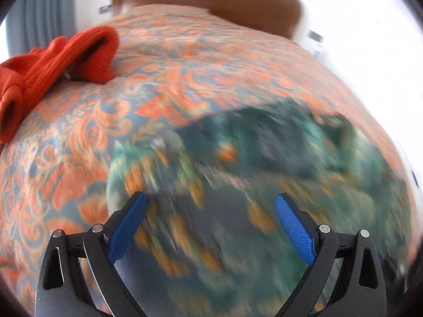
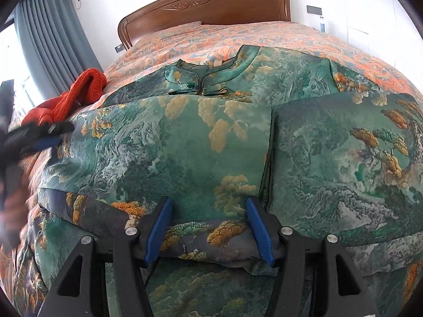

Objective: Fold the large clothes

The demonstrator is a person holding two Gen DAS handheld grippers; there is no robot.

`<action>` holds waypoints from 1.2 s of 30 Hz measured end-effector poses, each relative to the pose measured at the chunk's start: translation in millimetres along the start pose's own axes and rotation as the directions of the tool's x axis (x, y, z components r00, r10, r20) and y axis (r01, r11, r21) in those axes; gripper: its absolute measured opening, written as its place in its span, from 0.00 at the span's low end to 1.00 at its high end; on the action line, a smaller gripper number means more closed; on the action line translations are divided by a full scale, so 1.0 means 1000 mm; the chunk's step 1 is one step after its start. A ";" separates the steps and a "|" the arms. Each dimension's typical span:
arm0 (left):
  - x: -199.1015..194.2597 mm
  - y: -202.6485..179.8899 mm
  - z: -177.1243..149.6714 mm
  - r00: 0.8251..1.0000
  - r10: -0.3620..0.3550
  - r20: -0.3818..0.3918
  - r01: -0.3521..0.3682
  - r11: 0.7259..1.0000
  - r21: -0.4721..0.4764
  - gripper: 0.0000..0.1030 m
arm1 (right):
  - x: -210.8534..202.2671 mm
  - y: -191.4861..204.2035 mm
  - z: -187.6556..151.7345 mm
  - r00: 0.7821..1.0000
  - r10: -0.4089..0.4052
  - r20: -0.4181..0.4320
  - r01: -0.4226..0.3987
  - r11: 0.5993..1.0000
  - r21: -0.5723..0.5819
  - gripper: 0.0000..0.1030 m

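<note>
Two garments lie on one bed [image 2: 304, 37]: a green dress [image 2: 211, 137] printed with golden trees and mountains, and an orange knitted sweater [image 2: 79, 92]. The dress is spread over the near half of the bedspread, its collar [image 2: 201, 79] toward the wooden headboard [image 2: 206, 5], with two folded panels lying side by side across its body and meeting along a seam just right of the middle. The sweater sits bunched at the bed's left edge, apart from the dress collar and below a grey curtain [image 2: 53, 39]. Two grippers are in view. The right gripper [image 2: 208, 227] hovers low over the dress's near hem, pointing toward the headboard, its blue pads [image 2: 158, 232] moderately spread with a rolled fold of dark fabric lying between them; whether they press on it cannot be told. The left gripper [image 1: 211, 227] stands wide apart over the dress, gripping nothing, its view heavily blurred; in the right wrist view it appears as a smeared shape [image 2: 39, 137] at the dress's left edge, just beside the sweater. The bedspread is bare between the collar and the headboard and along the right edge of the bed.
</note>
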State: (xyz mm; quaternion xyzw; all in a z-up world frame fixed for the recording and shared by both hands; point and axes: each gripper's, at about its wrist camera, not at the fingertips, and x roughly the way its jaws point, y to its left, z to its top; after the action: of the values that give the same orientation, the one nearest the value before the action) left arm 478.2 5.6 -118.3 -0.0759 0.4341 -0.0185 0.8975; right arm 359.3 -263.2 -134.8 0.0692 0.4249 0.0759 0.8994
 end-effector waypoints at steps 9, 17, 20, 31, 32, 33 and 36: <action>0.040 0.027 -0.011 0.992 0.057 -0.114 -0.073 0.987 -0.144 0.99 | -0.003 0.004 -0.007 1.000 -0.013 0.023 0.014 0.999 -0.029 0.58; -0.075 0.058 -0.048 0.999 -0.034 -0.013 0.032 0.996 -0.079 0.98 | -0.003 0.005 -0.008 0.999 -0.026 0.032 0.027 0.999 -0.037 0.58; -0.119 0.088 -0.080 1.000 0.009 -0.009 -0.009 0.999 -0.048 0.98 | -0.004 0.003 -0.006 0.999 -0.010 0.042 0.011 1.000 -0.025 0.58; -0.108 0.181 -0.178 0.959 0.276 -0.064 -0.278 0.960 -0.021 1.00 | -0.148 0.030 -0.030 0.976 0.063 0.206 -0.067 0.998 0.015 0.61; -0.103 0.179 -0.179 0.958 0.279 -0.064 -0.281 0.960 -0.018 1.00 | -0.166 0.039 -0.042 0.973 0.069 0.220 -0.071 0.997 0.003 0.63; -0.100 0.177 -0.180 0.956 0.286 -0.059 -0.287 0.958 -0.009 1.00 | -0.180 0.046 -0.052 0.971 0.074 0.228 -0.074 0.997 -0.006 0.63; -0.102 0.174 -0.188 0.951 0.311 -0.009 -0.310 0.951 0.009 1.00 | -0.221 0.068 -0.090 0.966 0.067 0.250 -0.061 0.998 -0.034 0.65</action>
State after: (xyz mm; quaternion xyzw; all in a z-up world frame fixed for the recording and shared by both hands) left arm 261.5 164.8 -180.7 -0.0031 0.4451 0.1207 0.8873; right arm 145.4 -234.5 -11.9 0.0802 0.3041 0.1011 0.9439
